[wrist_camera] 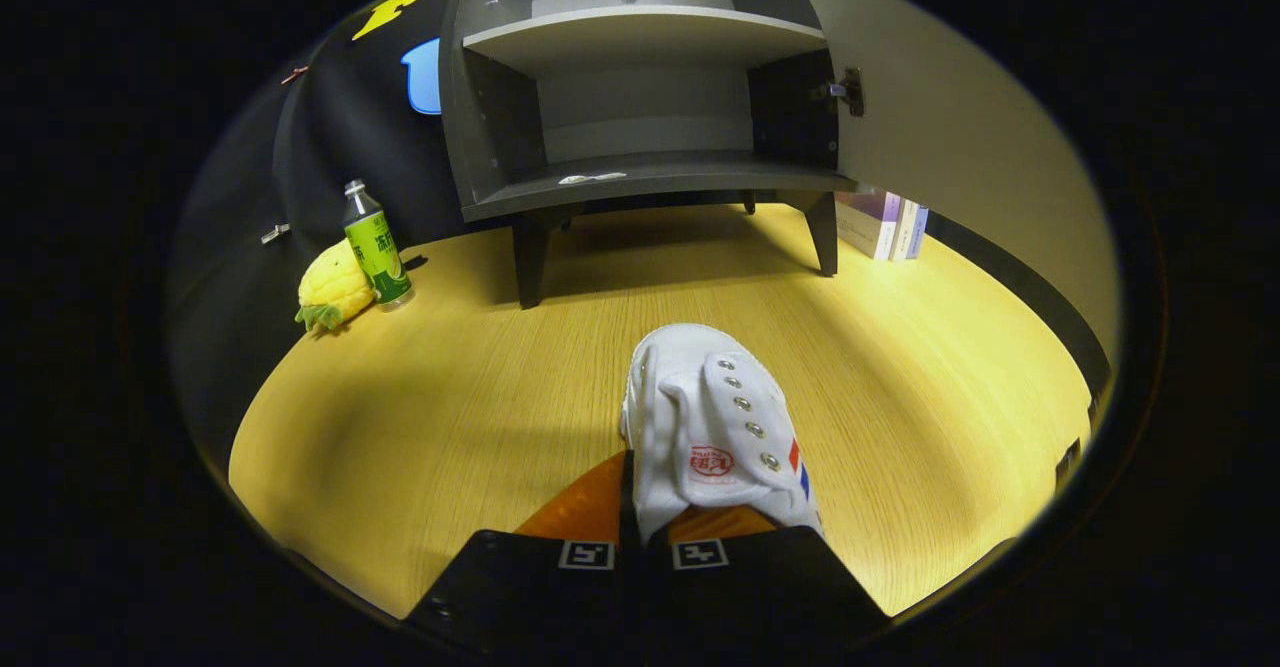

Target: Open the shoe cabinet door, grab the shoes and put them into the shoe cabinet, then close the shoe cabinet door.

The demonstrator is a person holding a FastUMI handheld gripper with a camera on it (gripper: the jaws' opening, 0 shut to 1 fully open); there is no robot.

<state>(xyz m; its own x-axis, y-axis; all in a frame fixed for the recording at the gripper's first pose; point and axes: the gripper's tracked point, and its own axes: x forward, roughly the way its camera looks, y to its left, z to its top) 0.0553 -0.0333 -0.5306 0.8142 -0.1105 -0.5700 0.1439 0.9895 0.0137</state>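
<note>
A white canvas shoe (705, 417) with metal eyelets and a red stamp on its tongue hangs above the wooden floor, its toe pointing away from me. My gripper (640, 522) is shut on the shoe's heel end, with both fingers pressed against its collar. Beyond the shoe stands the grey shoe cabinet (640, 107) on short legs. Its door (960, 137) is swung open to the right, hinge showing. The lower shelf (650, 179) and upper shelf (640, 27) are bare except for a small white scrap on the lower one.
A green bottle (376, 245) and a yellow pineapple plush (334, 290) sit left of the cabinet by the black wall. Several books (885, 225) stand right of the cabinet, under the open door. Wooden floor (450, 407) stretches between me and the cabinet.
</note>
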